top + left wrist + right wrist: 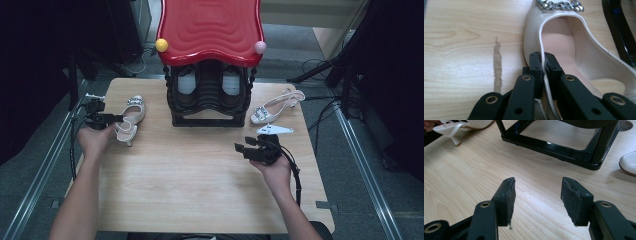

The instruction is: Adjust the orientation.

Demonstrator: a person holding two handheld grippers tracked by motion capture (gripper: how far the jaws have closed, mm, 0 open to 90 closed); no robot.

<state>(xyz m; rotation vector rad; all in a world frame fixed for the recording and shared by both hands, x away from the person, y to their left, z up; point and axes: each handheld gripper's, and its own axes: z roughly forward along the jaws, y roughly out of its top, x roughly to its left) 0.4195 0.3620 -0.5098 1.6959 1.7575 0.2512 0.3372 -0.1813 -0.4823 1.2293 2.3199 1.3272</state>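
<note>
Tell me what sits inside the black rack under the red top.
Inside the black rack, beneath the red top, two pale shapes show through the front openings, one at each side. They may be shoes, but the frame and shadow cover too much to say.

Bare table (200,170) between the hands – black rack (209,97) blocks the far middle.

High cam overhead; claw cams close; all share shoe (131,118).
</note>
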